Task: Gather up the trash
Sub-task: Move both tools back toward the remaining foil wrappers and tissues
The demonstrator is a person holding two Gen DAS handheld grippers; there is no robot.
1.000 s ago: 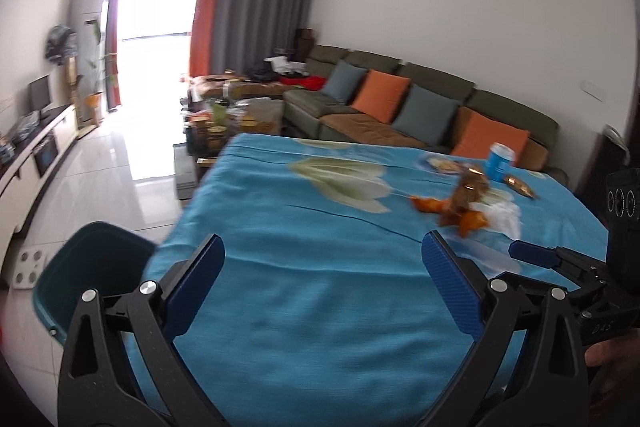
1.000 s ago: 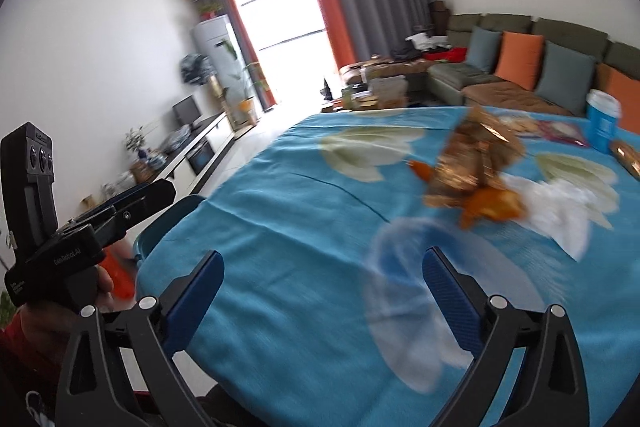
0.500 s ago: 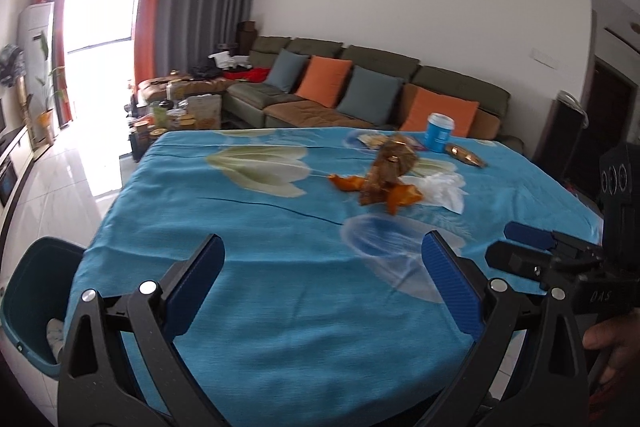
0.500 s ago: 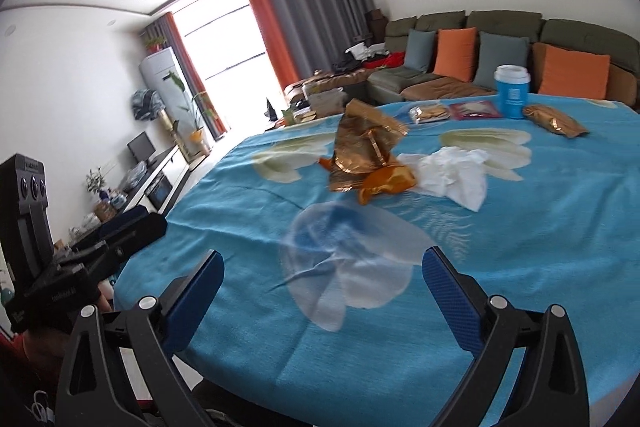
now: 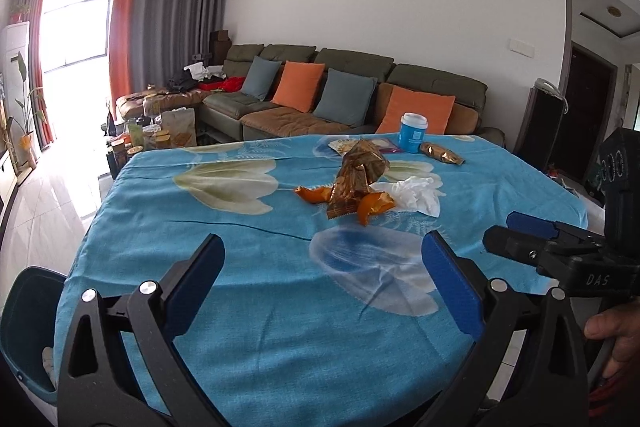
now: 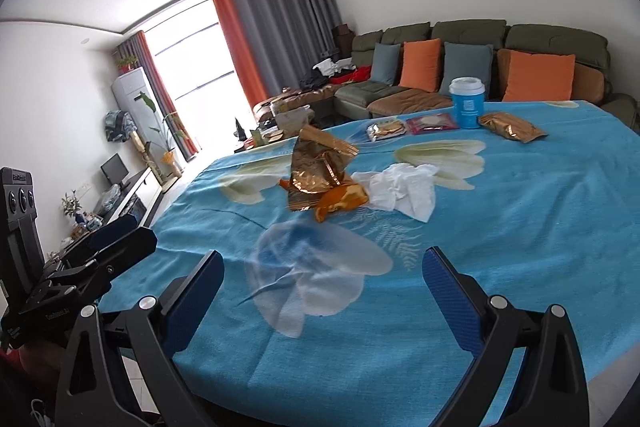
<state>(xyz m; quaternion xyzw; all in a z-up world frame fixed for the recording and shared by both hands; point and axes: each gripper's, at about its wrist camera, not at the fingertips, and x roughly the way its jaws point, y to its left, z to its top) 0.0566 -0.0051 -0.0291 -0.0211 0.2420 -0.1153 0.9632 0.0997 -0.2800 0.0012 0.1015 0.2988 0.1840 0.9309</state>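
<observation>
— While both claws are hovering over the near edge of the desk [image 5: 256, 327], what is each one holding?

— Nothing. The left claw [image 5: 320, 283] is standing with its blue pads wide apart and nothing is sitting between them. The right claw [image 6: 322, 291] is likewise gaping, empty, above the blue flowered cloth. Each claw is also showing at the edge of the other's view.

— Where is the trash lying?

— It is sitting in a small heap near the middle of the desk, well ahead of both claws. A crumpled gold wrapper [image 5: 358, 177] is standing up in the heap, with orange peel [image 5: 374, 205] lying against its base and another peel piece [image 5: 314, 194] just to its left. A crumpled white tissue [image 5: 418, 193] is touching the heap on its right side.

— Anything else on the desk?

— At the far edge, a blue cup [image 5: 413, 133] with a white lid is standing upright. A sealed gold packet [image 5: 442, 153] is lying just beside it, and two flat packets [image 6: 412, 126] are lying to the cup's left.

— And the bin?

— A dark teal bin [image 5: 30, 323] is standing on the floor beside the desk's near left corner, seen in the left wrist view. Something pale is lying inside; I cannot tell what.
</observation>
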